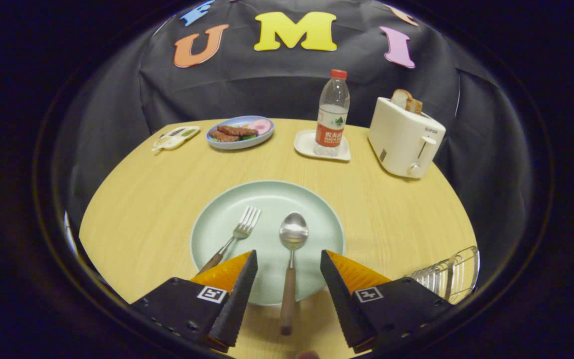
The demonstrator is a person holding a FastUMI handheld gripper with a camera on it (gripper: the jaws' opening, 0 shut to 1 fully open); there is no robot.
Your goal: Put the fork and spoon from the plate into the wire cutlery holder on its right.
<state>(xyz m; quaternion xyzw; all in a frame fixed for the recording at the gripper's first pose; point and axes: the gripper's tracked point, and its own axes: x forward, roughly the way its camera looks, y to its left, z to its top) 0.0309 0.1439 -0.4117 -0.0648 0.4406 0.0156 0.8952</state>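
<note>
Gripper (288,259): fingers spread wide, straddling wooden-handled spoon (291,264) on pale green plate (324,219); fork (234,237) alongside; wire cutlery holder (449,274) right of plate.

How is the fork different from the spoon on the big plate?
The fork ends in prongs; the spoon ends in a round bowl. The fork lies slanted, its handle running under one of the fingers; the spoon lies straight between the open fingers of the gripper. Both rest on the green plate and have metal heads and brown handles.
</note>
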